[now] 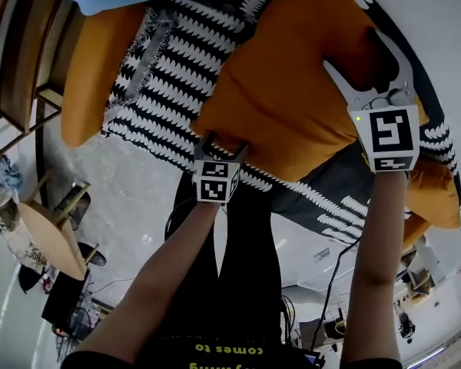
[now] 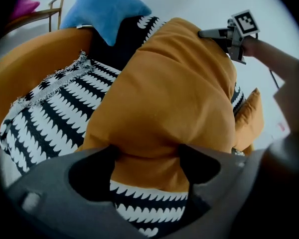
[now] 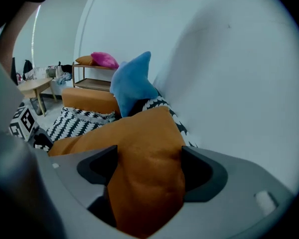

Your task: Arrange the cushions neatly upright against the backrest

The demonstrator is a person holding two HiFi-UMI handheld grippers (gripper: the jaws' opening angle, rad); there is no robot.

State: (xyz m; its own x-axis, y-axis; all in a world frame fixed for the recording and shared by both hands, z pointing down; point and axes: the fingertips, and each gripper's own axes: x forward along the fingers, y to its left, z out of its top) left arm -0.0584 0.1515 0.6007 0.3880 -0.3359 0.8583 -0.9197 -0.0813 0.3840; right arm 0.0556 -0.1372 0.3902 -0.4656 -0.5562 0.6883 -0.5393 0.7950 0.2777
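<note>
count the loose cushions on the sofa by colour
orange: 2 (large orange fabric cushion, smaller orange cushion to its right)
blue: 1 (blue star-shaped plush cushion)
total: 3
orange padded block at the head view's left not counted: arm or cushion, cannot tell

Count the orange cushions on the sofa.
2 for certain: a big cushion lies across the middle, and a small cushion is at the right end. The orange bulk at the left end may be a third, or an armrest.
</note>
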